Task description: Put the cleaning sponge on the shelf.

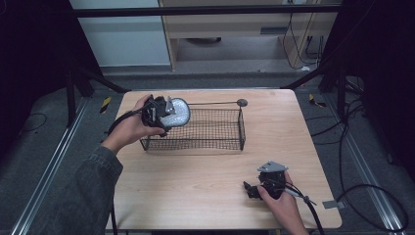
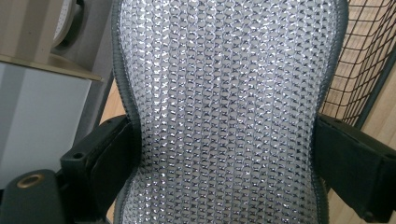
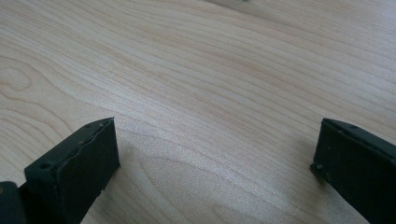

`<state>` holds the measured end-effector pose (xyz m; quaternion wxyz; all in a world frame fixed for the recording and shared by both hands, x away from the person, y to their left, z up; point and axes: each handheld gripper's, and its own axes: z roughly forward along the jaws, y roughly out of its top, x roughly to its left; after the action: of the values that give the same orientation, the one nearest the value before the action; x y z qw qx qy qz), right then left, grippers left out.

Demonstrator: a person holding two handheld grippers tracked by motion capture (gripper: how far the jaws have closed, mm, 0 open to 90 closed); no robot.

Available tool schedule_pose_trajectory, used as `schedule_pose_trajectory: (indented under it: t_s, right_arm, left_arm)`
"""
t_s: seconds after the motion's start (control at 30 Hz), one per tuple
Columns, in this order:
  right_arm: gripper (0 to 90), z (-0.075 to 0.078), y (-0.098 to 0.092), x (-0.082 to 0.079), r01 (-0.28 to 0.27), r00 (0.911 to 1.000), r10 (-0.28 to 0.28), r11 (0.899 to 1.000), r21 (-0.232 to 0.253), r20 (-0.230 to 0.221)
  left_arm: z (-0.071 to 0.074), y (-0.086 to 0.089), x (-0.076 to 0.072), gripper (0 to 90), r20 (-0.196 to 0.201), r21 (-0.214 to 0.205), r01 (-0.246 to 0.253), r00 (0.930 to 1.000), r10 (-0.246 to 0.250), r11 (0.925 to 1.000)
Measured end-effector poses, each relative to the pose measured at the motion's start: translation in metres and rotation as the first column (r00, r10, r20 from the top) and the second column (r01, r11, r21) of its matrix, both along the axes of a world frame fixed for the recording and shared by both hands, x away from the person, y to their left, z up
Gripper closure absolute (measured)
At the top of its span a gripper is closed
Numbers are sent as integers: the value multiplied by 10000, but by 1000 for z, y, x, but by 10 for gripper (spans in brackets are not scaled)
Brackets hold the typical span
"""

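Silver insole sat a little left of centre in the upper half of the high view, clamped in your left gripper and held over the left end of the black wire basket. Seen from the left gripper view, the insole ran from the bottom edge to the top of the frame, its glittering mesh face bordered by a grey rim, and your two black jaws pressed against its narrow waist from either side, low in the frame. Part of the basket showed at the upper right of that view, behind the insole. Your left hand wrapped the gripper body, with the dark sleeve coming up from the lower left. Your right gripper rested low on the wooden table, in the lower right of the high view, well apart from the basket, with your right hand behind it. Looking along the right gripper view, its jaws stood wide apart with nothing but bare table between them.
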<state>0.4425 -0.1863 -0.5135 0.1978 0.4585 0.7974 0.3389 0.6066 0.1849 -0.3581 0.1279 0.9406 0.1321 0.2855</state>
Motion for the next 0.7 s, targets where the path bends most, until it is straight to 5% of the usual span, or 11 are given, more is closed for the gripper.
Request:
schedule_pose_trajectory:
  t_s: [0.7]
  right_arm:
    - [4,0,0,0,2,10000,-2,10000,1,0]
  left_arm:
    - [-12,-5,7,81,-2,268,152,9999,-152,9995]
